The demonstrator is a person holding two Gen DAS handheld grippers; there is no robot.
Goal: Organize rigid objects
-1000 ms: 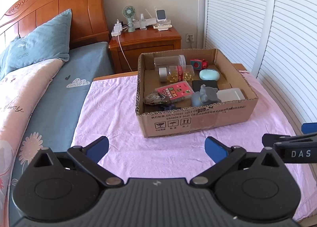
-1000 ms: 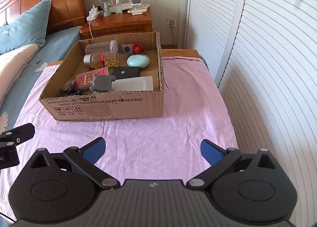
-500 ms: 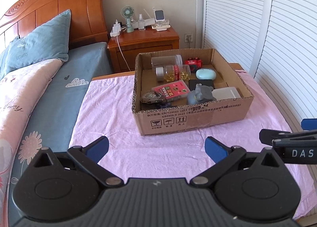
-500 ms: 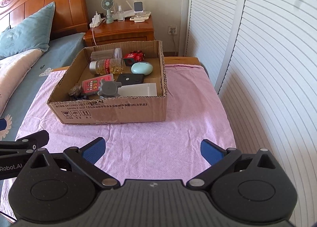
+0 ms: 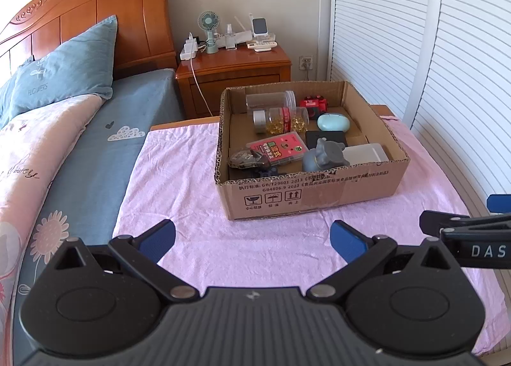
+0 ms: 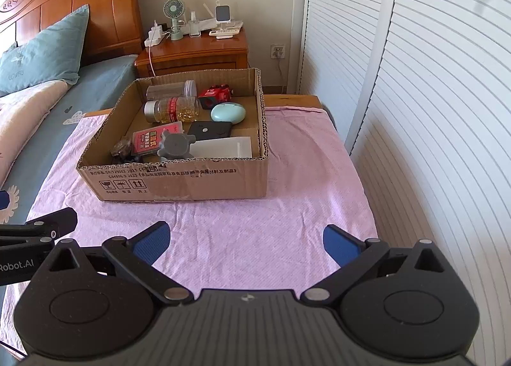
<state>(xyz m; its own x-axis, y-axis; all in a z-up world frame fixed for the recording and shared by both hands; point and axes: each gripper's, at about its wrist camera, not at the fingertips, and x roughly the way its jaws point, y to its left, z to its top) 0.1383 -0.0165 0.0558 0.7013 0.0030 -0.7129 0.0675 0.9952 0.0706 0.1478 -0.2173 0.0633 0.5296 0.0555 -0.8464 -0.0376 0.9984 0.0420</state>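
Note:
An open cardboard box point(image 5: 306, 196) point(image 6: 179, 180) stands on a pink cloth point(image 5: 198, 238) point(image 6: 255, 225). Inside lie a capsule bottle point(image 5: 281, 119) point(image 6: 172, 110), a clear jar point(image 5: 270, 101), a red toy point(image 5: 314, 104) point(image 6: 215, 96), a mint oval case point(image 5: 333, 121) point(image 6: 228, 113), a red card pack point(image 5: 278, 147), a black device point(image 6: 210, 130), a grey figure point(image 5: 324, 155) point(image 6: 174, 145) and a white box point(image 5: 365, 153) point(image 6: 223, 148). My left gripper point(image 5: 252, 240) and right gripper point(image 6: 244, 240) hover open and empty in front of the box.
A bed with a blue pillow point(image 5: 64, 78) and floral quilt lies to the left. Behind the box, a wooden nightstand point(image 5: 233, 69) carries a small fan and chargers. White slatted doors point(image 6: 431, 110) line the right side. The cloth's near part lies bare.
Both grippers have pulled back from the box, which now looks smaller and farther. Both stay open and empty; the box contents have not moved.

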